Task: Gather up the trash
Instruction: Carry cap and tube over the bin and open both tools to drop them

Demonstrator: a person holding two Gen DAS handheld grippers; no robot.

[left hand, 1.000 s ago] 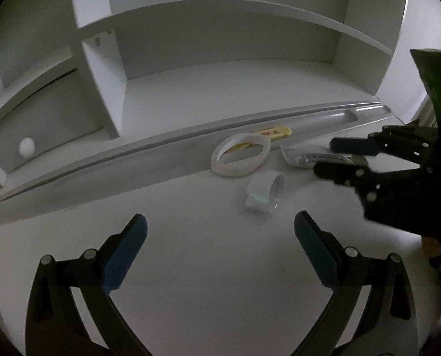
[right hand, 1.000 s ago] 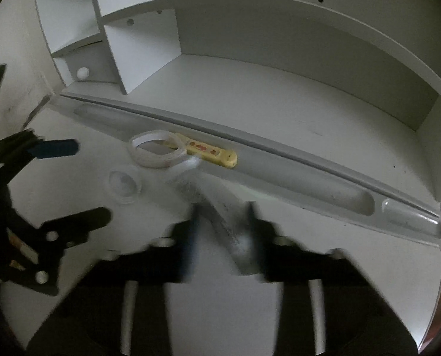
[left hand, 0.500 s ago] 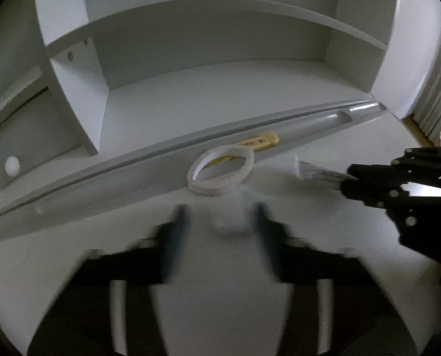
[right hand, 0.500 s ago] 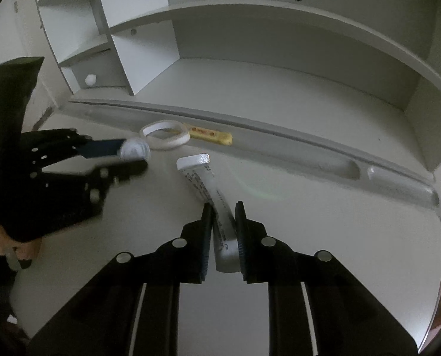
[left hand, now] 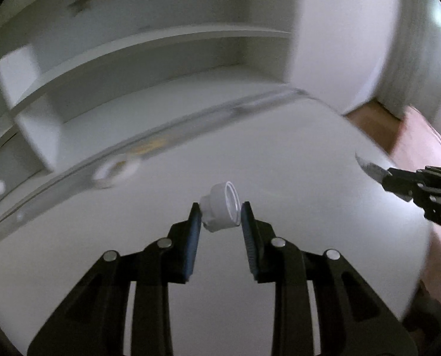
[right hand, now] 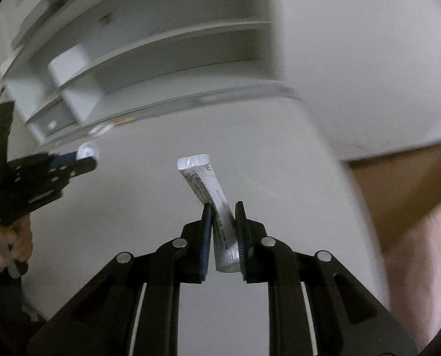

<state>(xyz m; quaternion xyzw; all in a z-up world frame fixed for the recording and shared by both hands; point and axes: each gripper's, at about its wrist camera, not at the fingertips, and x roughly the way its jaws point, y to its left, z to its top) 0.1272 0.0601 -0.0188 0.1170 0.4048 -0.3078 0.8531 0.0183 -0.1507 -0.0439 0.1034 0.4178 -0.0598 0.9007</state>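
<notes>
A white desk [left hand: 279, 154] with a rounded front edge fills both wrist views, backed by a white hutch of open shelves and cubbies [left hand: 161, 68] — all of it smeared by motion blur. To the right of the desk, brown wooden flooring [right hand: 404, 184] shows. A long shallow groove [left hand: 191, 121] runs along the back of the desktop, and at it lie a white ring of tape [left hand: 116, 172] and a yellow stick-shaped object [left hand: 149, 147], both too blurred to make out further.

The left gripper [left hand: 220, 212] is clamped on a small white plastic cap [left hand: 222, 207], pinched sideways between its blue-padded fingers and held clear above the desktop; the cap's open rim faces right. In the right wrist view the same gripper [right hand: 85, 160] sits at the left edge with the cap [right hand: 87, 150] at its tip, and the person's hand [right hand: 7, 246] grips its handle.

The right gripper [right hand: 223, 207] is closed on a flattened silver tube with printed text [right hand: 208, 190] — its crimped end points up and away, raised off the desk. From the left wrist view, the right gripper [left hand: 389, 176] appears at the right edge with the tube's end [left hand: 368, 167] sticking out.
</notes>
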